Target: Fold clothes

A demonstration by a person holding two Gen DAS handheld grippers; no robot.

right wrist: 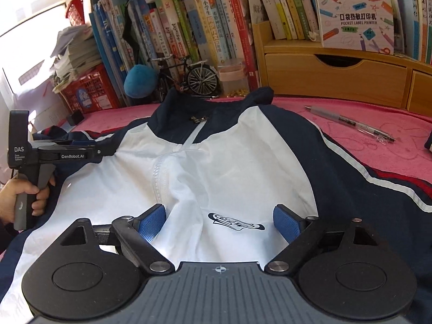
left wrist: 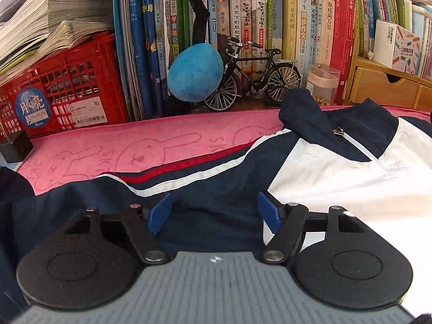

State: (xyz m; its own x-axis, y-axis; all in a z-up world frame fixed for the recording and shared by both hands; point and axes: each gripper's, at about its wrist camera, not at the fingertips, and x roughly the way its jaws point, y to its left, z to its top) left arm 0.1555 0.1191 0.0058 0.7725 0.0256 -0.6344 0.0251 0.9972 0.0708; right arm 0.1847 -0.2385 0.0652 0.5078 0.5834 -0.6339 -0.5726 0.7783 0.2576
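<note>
The jacket [right wrist: 216,162] lies spread on the pink towel [left wrist: 135,145], filling the middle of both views. My left gripper [left wrist: 214,213] hangs over its navy sleeve, fingers released and empty. My right gripper [right wrist: 220,222] is released too, over the white chest. A pen [right wrist: 351,124] lies at upper right.

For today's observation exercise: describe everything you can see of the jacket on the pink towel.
The jacket lies front up, spread flat on the pink towel. It looks like thin, lightly creased nylon: white chest, navy collar and sleeves with red and white stripes. Its zip is closed, the metal pull at the collar, and a small dark logo sits on the chest.
</note>
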